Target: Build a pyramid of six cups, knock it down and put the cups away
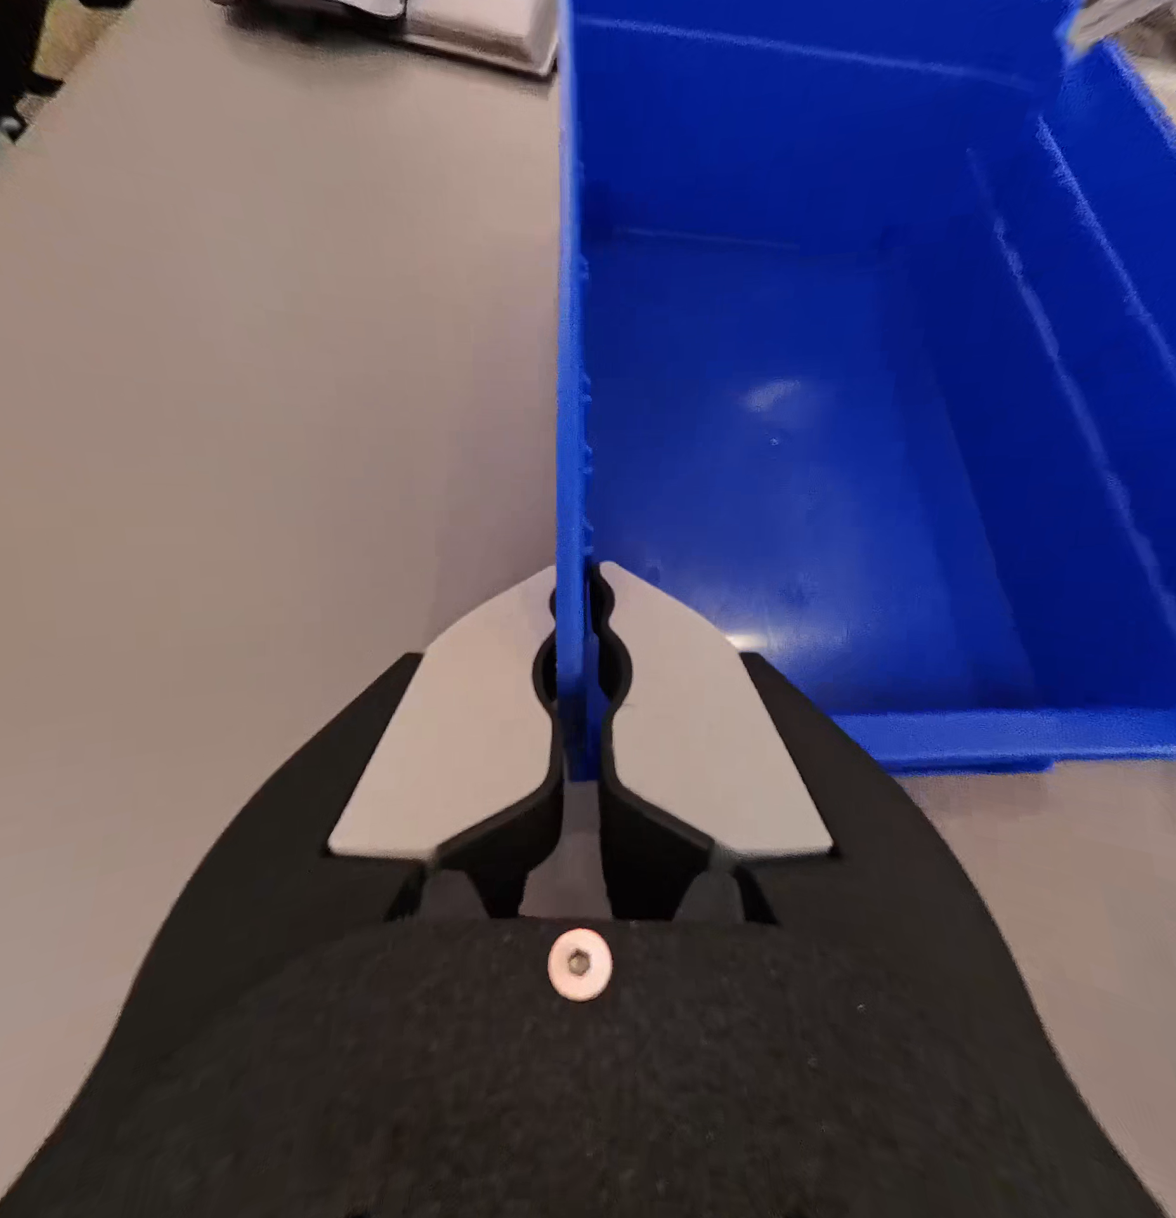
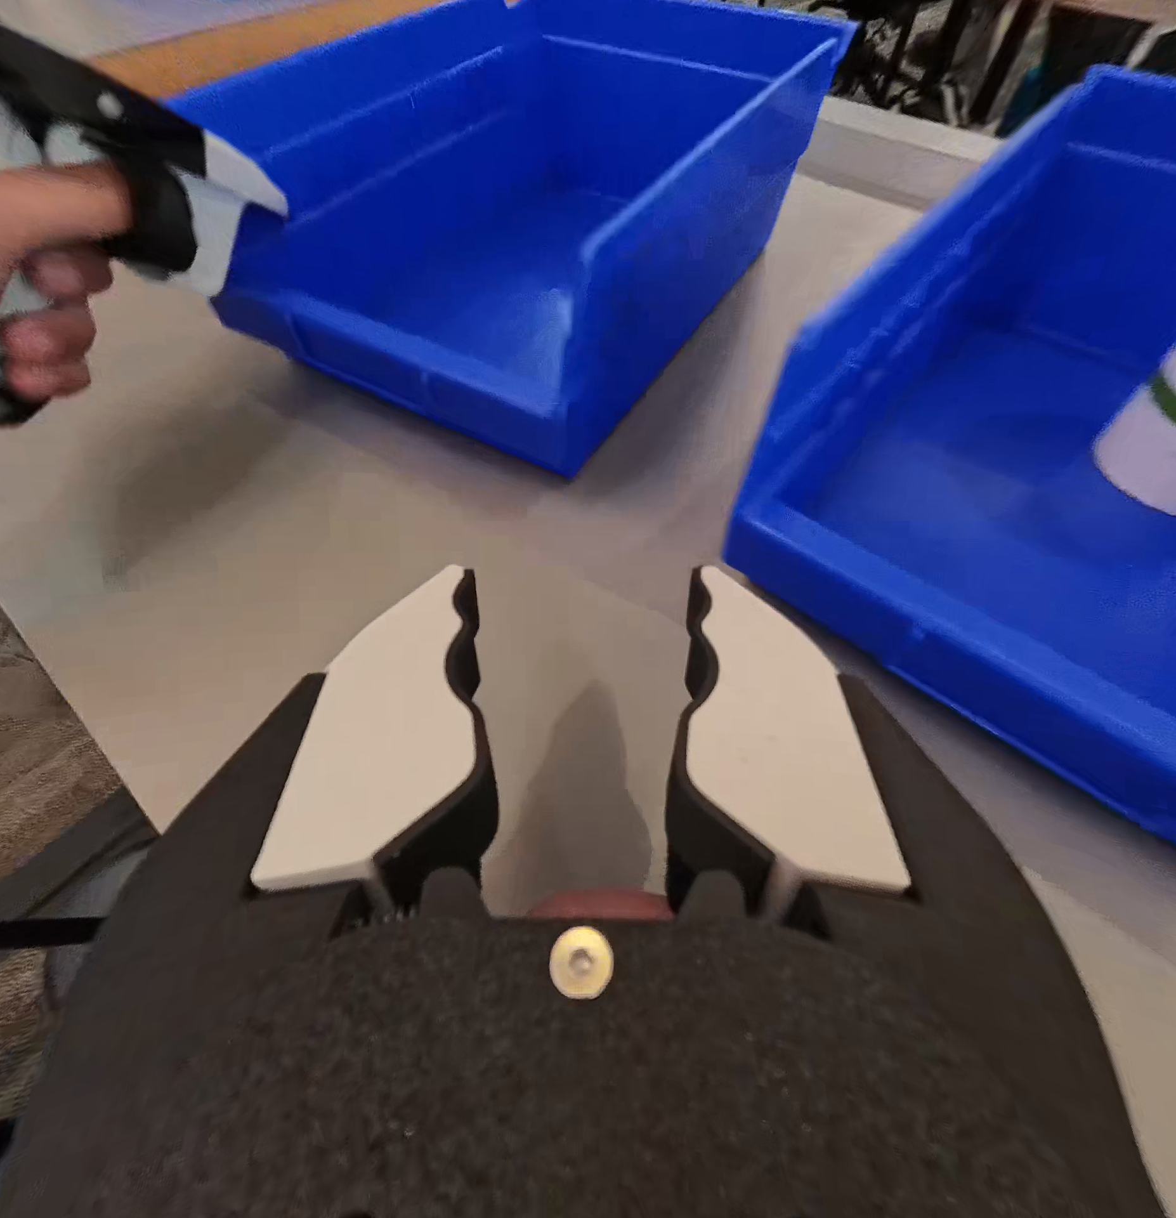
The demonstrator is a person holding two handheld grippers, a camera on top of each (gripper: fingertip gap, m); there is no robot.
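My left gripper [image 1: 575,580] is shut on the left side wall of an empty blue bin [image 1: 836,461], near its front corner. The same bin [image 2: 506,217] shows in the right wrist view at the upper middle, with the left gripper [image 2: 256,198] and a hand [image 2: 38,277] at its left edge. My right gripper [image 2: 582,580] is open and empty above the grey table [image 2: 243,461]. A second blue bin [image 2: 934,527] stands at the right. It holds a white cup with a green band [image 2: 1159,435], partly cut off by the frame edge.
The grey table [image 1: 243,362] stretches left of the bin. A flat silver and dark object [image 1: 467,33] lies at its far edge. Patterned carpet [image 2: 32,725] shows past the table's left edge. Dark clutter [image 2: 967,59] stands behind the bins.
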